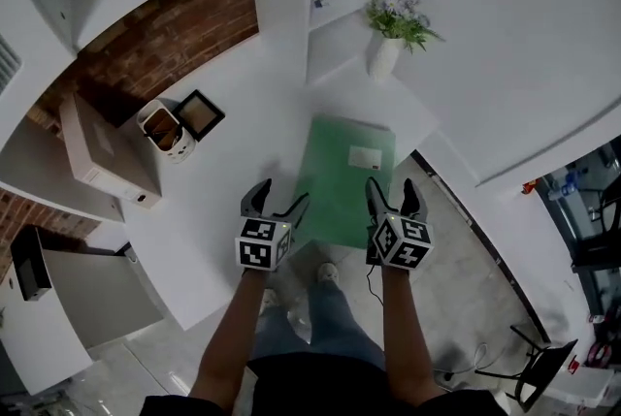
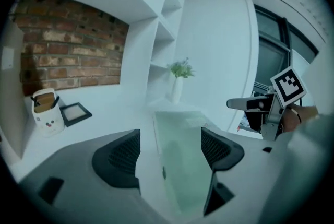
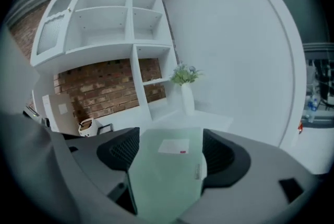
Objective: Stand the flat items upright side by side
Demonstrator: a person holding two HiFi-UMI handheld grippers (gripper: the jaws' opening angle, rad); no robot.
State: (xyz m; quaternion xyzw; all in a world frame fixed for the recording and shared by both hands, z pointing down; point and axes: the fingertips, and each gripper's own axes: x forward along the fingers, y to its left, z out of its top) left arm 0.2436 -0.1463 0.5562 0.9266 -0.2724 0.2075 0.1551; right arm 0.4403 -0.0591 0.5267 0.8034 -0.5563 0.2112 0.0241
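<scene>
1. Head view: green folder lies flat on the white desk, with a small white label near its far right corner. Its near edge sits at the desk's front edge, well apart from the pen cup and picture frame on the left.
2. Head view, hands: both forearms reach forward side by side. Left gripper is at the folder's near left edge and right gripper at its near right edge. Both sets of jaws are spread and both point forward and a bit down.
3. Left gripper view: left gripper has its jaws wide apart, pinching nothing. The folder lies flat on the desk ahead, in the gap between them. The right gripper shows at the right, and a vase with a plant stands behind.
4. Right gripper view: right gripper has its jaws spread, pads not pressing. The pale green folder fills the gap between them, flat, label facing up. The vase stands beyond it, by the shelves.
</scene>
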